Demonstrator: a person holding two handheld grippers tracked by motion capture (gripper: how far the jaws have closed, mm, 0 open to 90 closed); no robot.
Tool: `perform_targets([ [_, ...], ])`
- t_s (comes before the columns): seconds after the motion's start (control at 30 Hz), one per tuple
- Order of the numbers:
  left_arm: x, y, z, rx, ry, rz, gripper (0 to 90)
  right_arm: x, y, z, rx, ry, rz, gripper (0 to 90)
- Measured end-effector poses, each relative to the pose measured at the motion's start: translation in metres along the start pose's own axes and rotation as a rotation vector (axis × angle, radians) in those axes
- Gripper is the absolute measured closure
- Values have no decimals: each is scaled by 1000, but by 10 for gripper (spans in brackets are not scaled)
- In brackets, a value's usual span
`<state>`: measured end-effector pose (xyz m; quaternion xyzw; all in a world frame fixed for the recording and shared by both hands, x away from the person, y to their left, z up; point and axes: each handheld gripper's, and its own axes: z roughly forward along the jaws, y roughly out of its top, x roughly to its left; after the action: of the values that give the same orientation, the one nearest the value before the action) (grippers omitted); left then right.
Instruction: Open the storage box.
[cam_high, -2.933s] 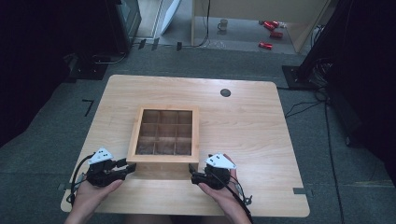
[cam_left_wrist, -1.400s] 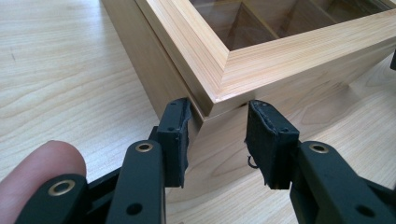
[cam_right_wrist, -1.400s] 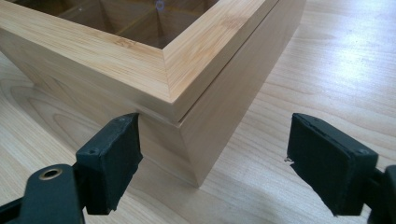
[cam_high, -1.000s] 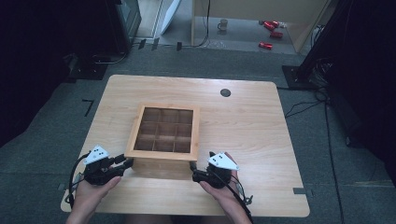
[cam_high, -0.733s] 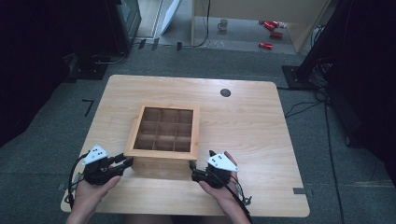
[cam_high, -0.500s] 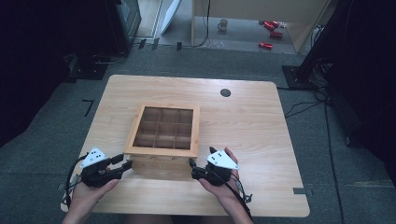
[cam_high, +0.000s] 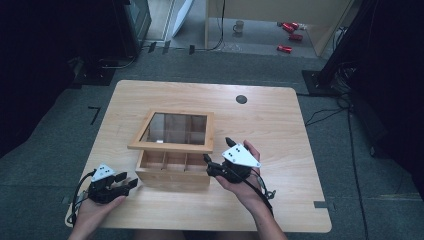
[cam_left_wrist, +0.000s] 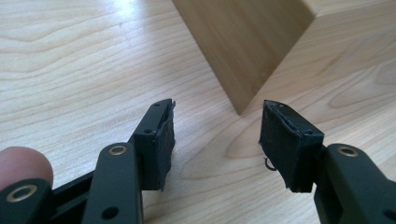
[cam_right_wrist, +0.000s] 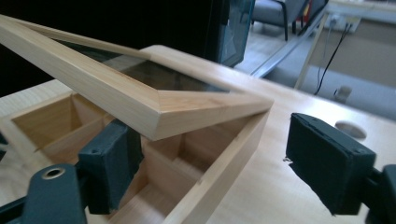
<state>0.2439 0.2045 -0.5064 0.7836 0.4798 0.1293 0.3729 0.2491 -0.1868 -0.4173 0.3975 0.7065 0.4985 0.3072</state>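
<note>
Right gripper (cam_right_wrist: 210, 158) fingers wide, one under raised lid (cam_high: 172, 131) of wooden box (cam_high: 172, 167), left gripper (cam_left_wrist: 217, 140) just opening, empty, on table (cam_high: 280, 125)

This looks like a lab or recording studio rather than a home. A light wooden tabletop (cam_high: 280, 125) with a round cable hole (cam_high: 241, 99) stands alone on grey carpet floor (cam_high: 360, 165), with black equipment stands (cam_high: 320, 80) and loose black cables (cam_high: 320, 114) at the dark far edges. A pale wooden bench (cam_high: 280, 10) stands far behind.

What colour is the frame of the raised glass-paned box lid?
Pale natural wood, clearest in the right gripper view: wooden lid frame.
</note>
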Motion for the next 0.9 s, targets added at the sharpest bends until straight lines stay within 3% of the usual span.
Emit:
perform_targets([
  [0.2, 1, -3, 3, -2, 6, -9, 464, -9, 22, 11, -32, 19, -80, 316],
  [0.4, 4, -4, 2, -16, 5, -24, 465, -20, 39, 24, -74, 67, -76, 458],
  [0.5, 4, -5, 3, -26, 27, -22, 439, -26, 48, 29, -100, 96, -62, 529],
  [0.67, 0, -6, 4, -32, 51, 1, 392, -36, 61, 40, -114, 126, -62, 547],
  [0.9, -2, -8, 5, -27, 96, 26, 354, -48, 71, 60, -106, 130, -56, 548],
])
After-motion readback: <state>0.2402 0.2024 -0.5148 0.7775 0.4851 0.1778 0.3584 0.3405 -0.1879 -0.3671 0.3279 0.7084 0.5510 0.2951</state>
